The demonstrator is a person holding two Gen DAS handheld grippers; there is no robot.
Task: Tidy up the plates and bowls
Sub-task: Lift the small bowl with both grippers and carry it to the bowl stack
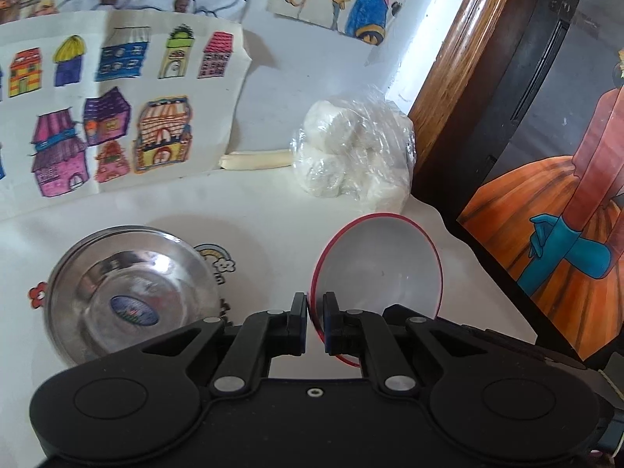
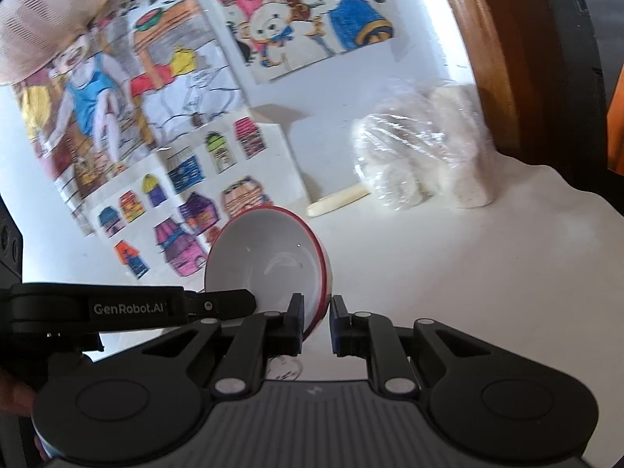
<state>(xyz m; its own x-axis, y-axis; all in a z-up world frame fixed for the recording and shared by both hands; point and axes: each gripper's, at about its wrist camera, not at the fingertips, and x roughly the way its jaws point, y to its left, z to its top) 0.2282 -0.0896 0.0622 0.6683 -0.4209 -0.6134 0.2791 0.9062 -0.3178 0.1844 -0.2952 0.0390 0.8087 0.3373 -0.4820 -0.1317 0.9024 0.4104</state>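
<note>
The red-rimmed plate [image 1: 376, 269] was pinched by its near edge in the left gripper [image 1: 315, 325], jaws narrowed onto the thin rim, so the disc stood tilted above the white table [image 1: 265, 210] rather than resting on it. The white bowl [image 2: 269, 257], also red at the lip, was held the same way by the right gripper [image 2: 316, 325], one finger inside the wall and one outside, its mouth tipped toward the camera. A steel bowl [image 1: 128, 292] sat on the table just left of the plate, a label in its bottom.

By my reading this was the carrying step: 2 pieces lifted at once, neither yet placed. The next move would call for choosing a spot, perhaps nesting the white bowl near the steel one, then levelling each piece before letting go, since glazed rims could slip from a narrow pinch.

The plate looked smooth and shallow, the bowl deep and glossy, the steel mirror-bright. Behind lay a crinkled plastic bag [image 1: 353, 152] of white lumps and coloured drawings [image 1: 113, 109] of houses.
</note>
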